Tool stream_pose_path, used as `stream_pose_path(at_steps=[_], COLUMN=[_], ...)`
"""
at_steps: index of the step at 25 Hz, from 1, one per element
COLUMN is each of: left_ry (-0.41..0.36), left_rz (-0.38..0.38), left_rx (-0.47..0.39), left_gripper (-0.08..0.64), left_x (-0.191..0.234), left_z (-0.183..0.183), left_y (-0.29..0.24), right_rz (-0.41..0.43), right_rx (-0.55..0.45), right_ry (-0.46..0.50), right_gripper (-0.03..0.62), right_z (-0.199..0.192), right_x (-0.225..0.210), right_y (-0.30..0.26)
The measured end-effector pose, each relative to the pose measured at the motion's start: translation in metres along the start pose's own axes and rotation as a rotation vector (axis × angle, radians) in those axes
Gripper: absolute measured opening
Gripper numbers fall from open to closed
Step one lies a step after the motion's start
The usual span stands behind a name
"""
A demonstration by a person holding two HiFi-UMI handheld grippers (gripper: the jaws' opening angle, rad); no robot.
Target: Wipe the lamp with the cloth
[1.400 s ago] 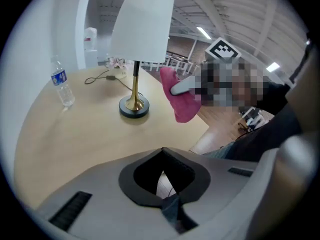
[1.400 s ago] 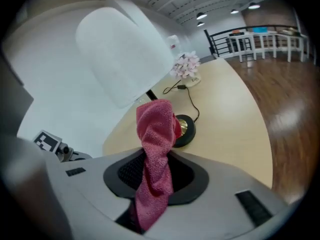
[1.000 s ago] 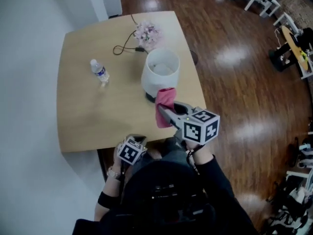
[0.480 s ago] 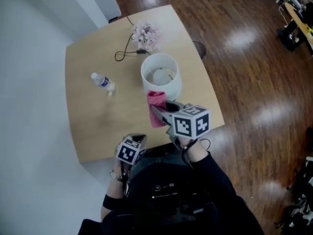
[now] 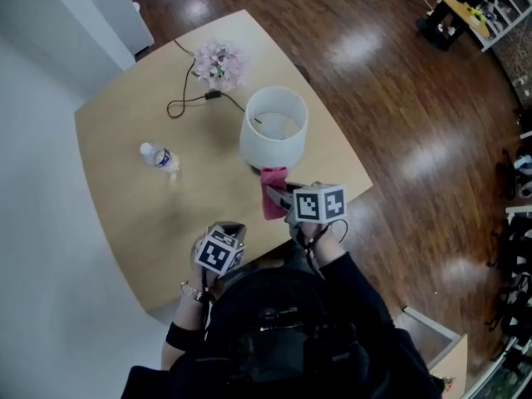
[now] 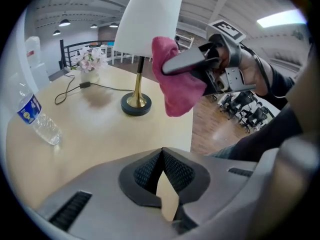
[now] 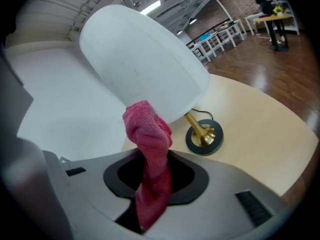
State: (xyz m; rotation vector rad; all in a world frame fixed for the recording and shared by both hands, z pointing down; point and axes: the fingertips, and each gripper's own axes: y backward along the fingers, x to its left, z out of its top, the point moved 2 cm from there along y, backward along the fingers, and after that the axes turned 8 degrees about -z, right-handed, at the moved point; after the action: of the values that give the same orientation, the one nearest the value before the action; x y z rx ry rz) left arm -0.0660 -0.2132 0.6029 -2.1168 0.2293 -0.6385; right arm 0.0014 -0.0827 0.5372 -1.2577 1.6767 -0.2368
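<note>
Seen from above, a person stands at the near edge of a pale wooden desk, holding a tool in each hand.

The right tool is clamped on a pink cloth. In the right gripper view the cloth is pinched between the two jaws. One bunched end rises above them and the other hangs down below. The bunched end sits right at the lower rim of the lamp, on the side nearest the person. Whether cloth and shade actually touch cannot be made out.

The lamp stands upright near the right side of the desk. It has a white drum shade, a slim brass stem and a round dark base with a brass centre.

The left tool hangs over the near edge of the desk, well apart from the lamp. Its jaws are pressed together with nothing between them.

A clear water bottle with a blue label lies on its side towards the left of the desk. At the far edge sits a small bunch of pale pink flowers. A thin black cord runs across the desktop between the flowers and the lamp. Around the desk is a glossy dark wood floor.
</note>
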Motion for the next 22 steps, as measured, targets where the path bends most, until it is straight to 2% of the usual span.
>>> stream_pose_path(at_steps=[5,8,9,11,13,15,17,20,22], left_ry=[-0.087,-0.125,-0.138,-0.164,-0.190,-0.214,-0.236,-0.265,-0.277], left_rz=[-0.090,-0.141,-0.150,-0.164,-0.176,-0.186,-0.199,-0.216,-0.214], left_rx=[0.031,0.025,0.022,0.017,0.012,0.009,0.004,-0.006,-0.008], left_gripper=[0.003,0.003,0.003,0.003,0.003,0.003,0.003,0.003,0.003], left_x=[0.006,0.003,0.004,0.006,0.008,0.010,0.010,0.009,0.012], left_z=[-0.016,-0.018,-0.018,-0.016,-0.013,-0.008,-0.003,0.003,0.003], left_y=[-0.001,0.000,0.001,0.004,0.005,0.008,0.011,0.016,0.020], right_rz=[-0.121,-0.200,-0.236,-0.338,-0.445,-0.500,-0.487,-0.402,-0.380], right_rx=[-0.020,-0.031,-0.045,-0.104,-0.186,-0.263,-0.315,-0.348,-0.363], right_ry=[-0.075,-0.040,0.005,0.155,0.332,0.449,0.470,0.393,0.366], right_gripper=[0.100,0.100,0.101,0.100,0.101,0.101,0.101,0.101,0.101], right_z=[-0.015,-0.029,-0.030,-0.022,0.001,0.029,0.054,0.081,0.095], right_x=[-0.012,-0.006,0.001,0.021,0.047,0.077,0.102,0.123,0.132], right_y=[-0.012,-0.004,0.003,0.022,0.046,0.066,0.077,0.076,0.073])
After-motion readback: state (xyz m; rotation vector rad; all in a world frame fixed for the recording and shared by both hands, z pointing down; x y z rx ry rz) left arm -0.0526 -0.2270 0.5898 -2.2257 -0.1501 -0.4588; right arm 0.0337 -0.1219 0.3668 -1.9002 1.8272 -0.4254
